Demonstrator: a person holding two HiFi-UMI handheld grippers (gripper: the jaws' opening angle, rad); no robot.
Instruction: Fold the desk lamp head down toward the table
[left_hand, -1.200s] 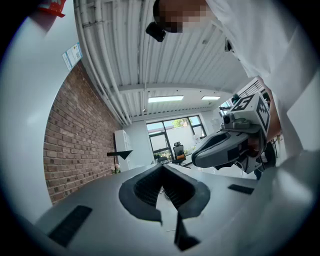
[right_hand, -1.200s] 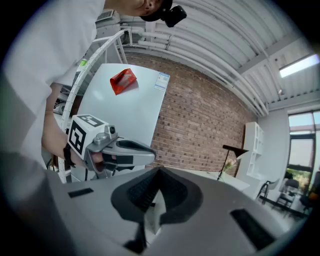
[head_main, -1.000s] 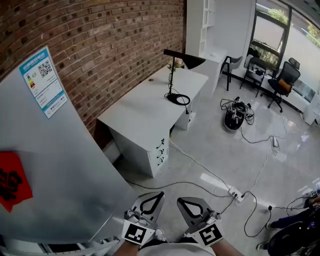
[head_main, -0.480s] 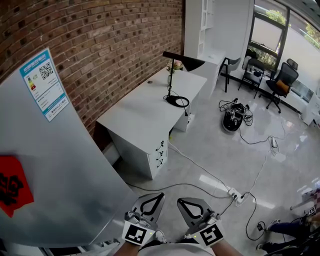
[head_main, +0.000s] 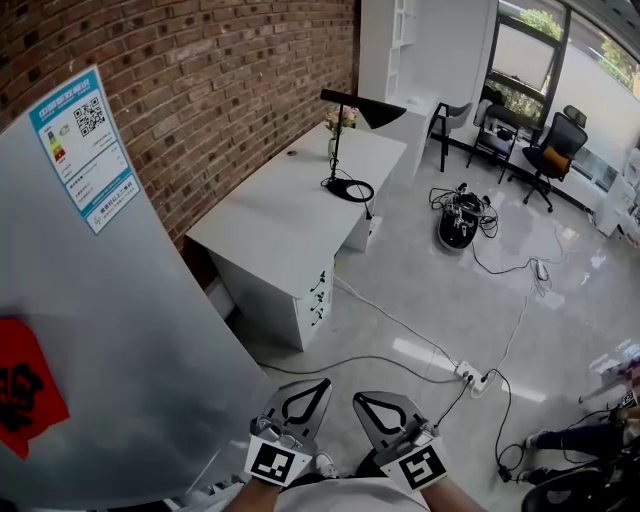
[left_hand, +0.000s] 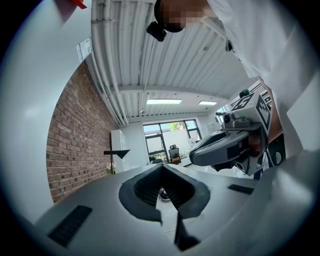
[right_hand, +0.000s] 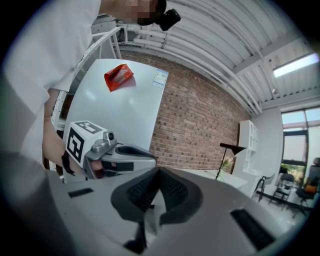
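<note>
- i'm holding the left gripper (head_main: 323, 383) low at the bottom edge of the head view, with its jaws pressed together and nothing between them (its own view is showing the two pads meeting at the tip).
- the right gripper (head_main: 359, 399) is sitting just beside it, and its jaws are likewise closed on nothing. both are pointing out across the floor (head_main: 420, 270) toward the desk.
- a tall grey appliance (head_main: 130, 330) is filling the left side close to me. it is carrying a red sticker (head_main: 22, 375) low down and a blue energy label (head_main: 85, 150) higher up.
- ahead of the grippers, a cable (head_main: 393, 321) is running over the pale floor to a white power strip (head_main: 470, 378).
- the white desk (head_main: 265, 215) is standing along the brick wall (head_main: 220, 80), well apart from both grippers. its drawers (head_main: 318, 295) are sitting at the near end.
- the desk lamp (head_main: 336, 150) is standing upright at the desk's far end on its round black base (head_main: 350, 190). the lamp head (head_main: 378, 113) is sitting raised at the end of the level top arm, not folded down toward the table.
- a small bunch of flowers (head_main: 338, 118) is showing just behind the lamp's pole.
- farther off, a round black device (head_main: 458, 228) is lying on the floor among tangled cables, and black office chairs (head_main: 553, 158) are standing by the windows.
</note>
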